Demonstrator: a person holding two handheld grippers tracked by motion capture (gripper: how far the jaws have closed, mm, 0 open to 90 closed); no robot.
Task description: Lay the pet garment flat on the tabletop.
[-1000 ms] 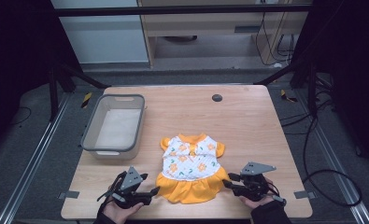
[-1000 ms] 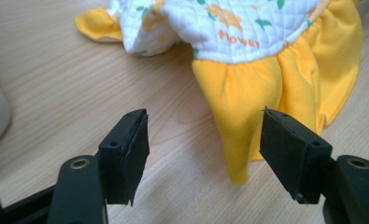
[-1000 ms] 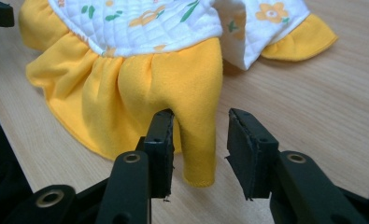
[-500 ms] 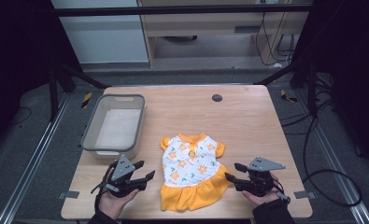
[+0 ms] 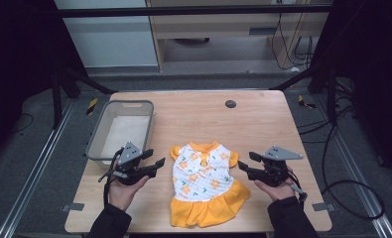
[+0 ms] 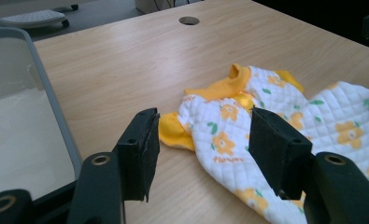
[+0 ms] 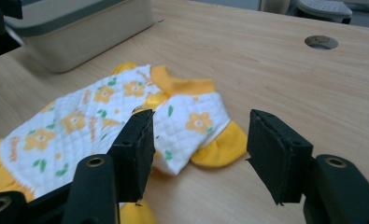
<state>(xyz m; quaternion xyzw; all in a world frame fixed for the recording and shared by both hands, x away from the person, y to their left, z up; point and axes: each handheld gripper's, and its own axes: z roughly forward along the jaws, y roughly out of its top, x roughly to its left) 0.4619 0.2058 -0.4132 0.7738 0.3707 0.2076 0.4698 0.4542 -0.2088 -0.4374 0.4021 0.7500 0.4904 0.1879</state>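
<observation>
Grey basket (image 5: pixel 120 130) at bench (image 5: pixel 263 119) left, ready to receive. My left claw (image 5: pixel 156 163), jaws apart and empty, flanks the sleeve of the little yellow-flowered dress (image 5: pixel 203 186), spread flat mid-bench. My right claw (image 5: pixel 244 162), jaws just opened, mirrors it for an even two-sided pickup.

floor (image 5: pixel 30 163): grey carpet | table (image 5: pixel 263 116): light wood | cabinet (image 5: pixel 218 29): beige, behind | surroundings: dark
</observation>
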